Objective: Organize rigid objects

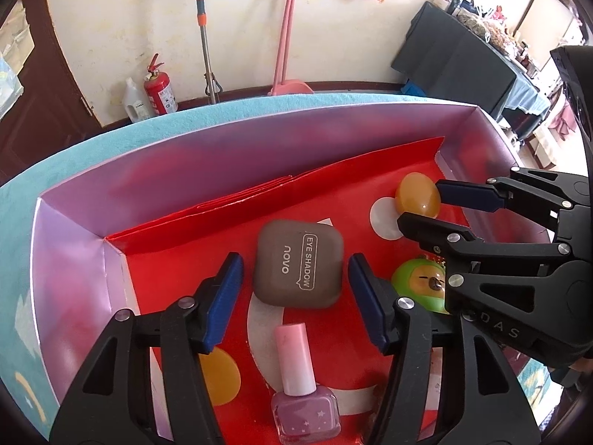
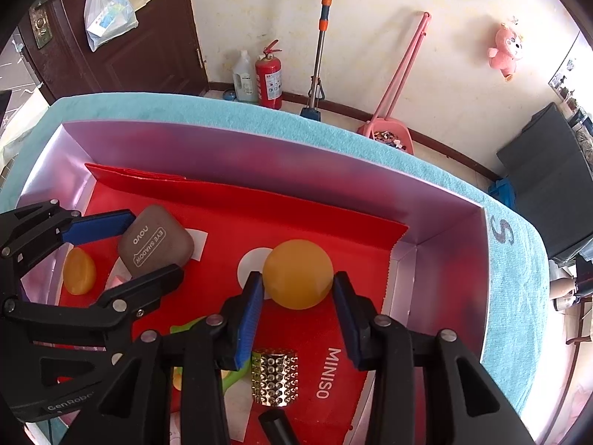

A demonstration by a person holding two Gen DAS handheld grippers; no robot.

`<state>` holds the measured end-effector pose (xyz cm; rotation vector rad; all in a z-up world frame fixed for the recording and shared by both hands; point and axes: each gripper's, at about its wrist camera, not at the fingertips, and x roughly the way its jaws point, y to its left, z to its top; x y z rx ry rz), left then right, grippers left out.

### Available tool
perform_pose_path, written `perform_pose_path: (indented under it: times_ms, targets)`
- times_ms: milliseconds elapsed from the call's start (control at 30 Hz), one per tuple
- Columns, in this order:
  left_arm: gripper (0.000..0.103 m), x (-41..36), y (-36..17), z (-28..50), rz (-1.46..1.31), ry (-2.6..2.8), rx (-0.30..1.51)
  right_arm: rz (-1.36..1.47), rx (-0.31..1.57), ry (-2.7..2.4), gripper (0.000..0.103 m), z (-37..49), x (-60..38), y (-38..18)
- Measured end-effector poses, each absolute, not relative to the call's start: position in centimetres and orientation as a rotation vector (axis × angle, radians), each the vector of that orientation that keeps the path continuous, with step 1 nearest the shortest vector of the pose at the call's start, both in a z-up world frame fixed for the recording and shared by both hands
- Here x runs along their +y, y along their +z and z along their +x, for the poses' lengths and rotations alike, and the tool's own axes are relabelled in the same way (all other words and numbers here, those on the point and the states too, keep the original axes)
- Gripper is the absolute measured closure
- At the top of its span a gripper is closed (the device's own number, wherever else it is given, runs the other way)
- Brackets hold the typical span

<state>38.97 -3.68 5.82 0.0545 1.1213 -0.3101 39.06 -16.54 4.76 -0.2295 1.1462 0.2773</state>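
A brown eye shadow case (image 1: 298, 263) (image 2: 155, 243) lies flat on the red liner of a lilac-walled box (image 1: 148, 193) (image 2: 259, 163). My left gripper (image 1: 294, 289) (image 2: 155, 246) is open around the case, and a small gap shows at each blue pad. An orange ball (image 2: 298, 274) (image 1: 417, 194) rests on the liner toward the box's right end. My right gripper (image 2: 299, 296) (image 1: 420, 204) is shut on the ball, with only the pad tips touching its sides.
Also in the box are a pink nail polish bottle (image 1: 304, 389), a green toy figure (image 1: 418, 285), an orange half-shell (image 1: 218, 374) (image 2: 78, 272) and a gold studded cylinder (image 2: 275, 376). The box stands on a teal towel (image 2: 370, 141). Behind it is a wall with a fire extinguisher (image 2: 268, 81).
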Motion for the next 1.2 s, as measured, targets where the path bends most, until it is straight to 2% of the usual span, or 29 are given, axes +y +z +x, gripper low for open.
perform_pose_path:
  times_ms: [100,167,300,400,533,667,767,833,933,1200]
  targets:
    - [0.044,-3.4,6.6,38.3,0.041,-0.308,1.103,-0.232,1.139,0.276,0.059,38.7,-16.4,5.1]
    - [0.037,-3.1,7.2,37.9,0.030,-0.300,1.086,-0.227,1.128,0.279,0.059,38.2,-16.5,5.6]
    - [0.036,-2.4,8.8,36.0,0.006,-0.279,1.044,-0.209,1.098,0.278,0.057,36.9,-16.9,7.1]
    - [0.029,-2.1,10.0,34.4,0.003,-0.256,1.005,-0.198,1.061,0.280,0.049,35.2,-17.2,8.6]
    - [0.028,-1.6,11.5,31.5,0.003,-0.216,0.941,-0.168,1.010,0.289,0.040,32.7,-17.6,10.5]
    - [0.019,-1.1,12.6,28.7,0.022,-0.161,0.854,-0.157,0.949,0.292,0.035,29.7,-18.1,12.1]
    - [0.017,-0.7,13.1,26.7,0.037,-0.110,0.775,-0.141,0.901,0.287,0.027,27.7,-18.4,12.8]
    - [0.014,-0.6,13.1,25.6,0.032,-0.088,0.747,-0.131,0.876,0.287,0.024,26.8,-18.8,13.0]
    - [0.011,-0.1,12.9,24.2,0.019,-0.050,0.691,-0.119,0.832,0.279,0.012,25.6,-19.1,13.0]
    - [0.008,-0.1,11.1,22.0,0.023,0.009,0.561,-0.101,0.666,0.240,0.002,22.3,-20.4,10.8]
